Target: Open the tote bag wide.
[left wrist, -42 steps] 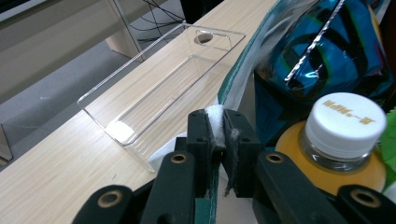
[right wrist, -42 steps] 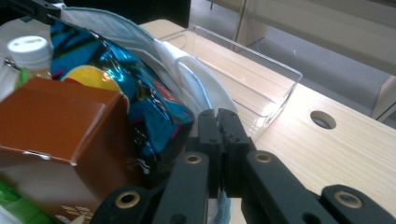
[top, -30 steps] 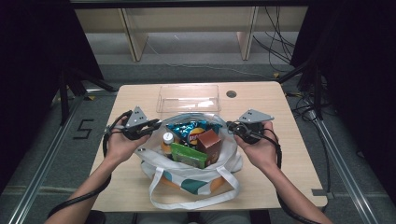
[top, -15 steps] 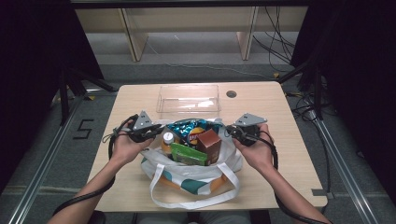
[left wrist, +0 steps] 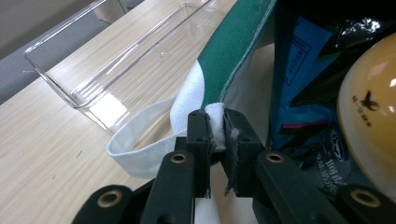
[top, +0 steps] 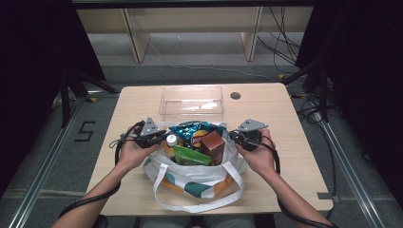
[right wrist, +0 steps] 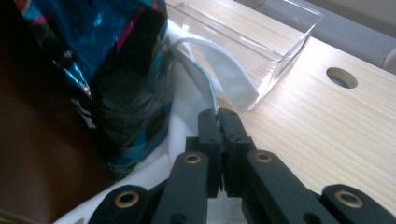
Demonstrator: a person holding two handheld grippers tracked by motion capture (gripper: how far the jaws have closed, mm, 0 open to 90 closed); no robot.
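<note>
A white tote bag [top: 196,176] with green and orange patches sits at the table's near middle. It holds a blue snack bag [top: 191,130], a brown box [top: 213,145], a green packet [top: 190,156] and a capped bottle [top: 171,140]. My left gripper [top: 163,140] is shut on the bag's left rim; in the left gripper view the white cloth [left wrist: 215,114] is pinched between the jaws. On the opposite rim my right gripper [top: 233,137] is shut too, with the bag's white edge [right wrist: 205,84] running into its closed jaws.
A clear plastic tray [top: 192,100] stands empty just behind the bag, close to both grippers. A round hole [top: 235,95] is in the tabletop at the back right. Bare wood lies to the left and right of the bag.
Both grippers have drawn a little inward and toward the person, still holding the bag's rim. The bag's mouth has narrowed around the goods.
</note>
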